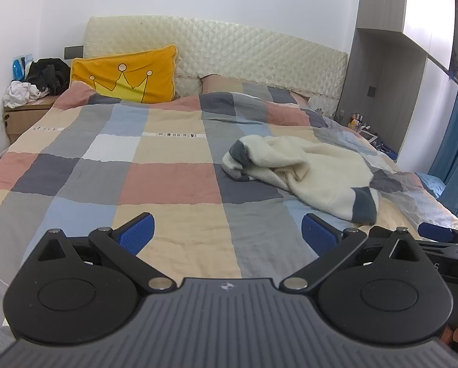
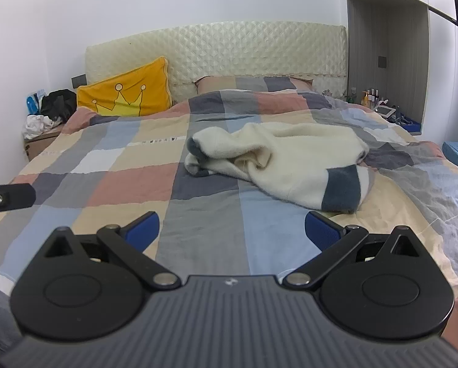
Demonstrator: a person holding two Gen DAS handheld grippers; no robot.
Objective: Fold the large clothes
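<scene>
cream sweater [image 2: 290, 162] lies crumpled on the checked quilt [image 2: 130, 184] — yellow pillow [image 2: 127, 98] behind; both claws released.

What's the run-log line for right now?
left tool open | right tool open | cream sweater crumpled, untouched on bed

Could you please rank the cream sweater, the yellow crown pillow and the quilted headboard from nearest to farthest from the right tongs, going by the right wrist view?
From the right tongs:
1. Cream sweater, just ahead, slightly right, on the quilt.
2. Yellow crown pillow, far left, at the bed's head.
3. Quilted headboard, behind the pillow, against the wall.
</scene>
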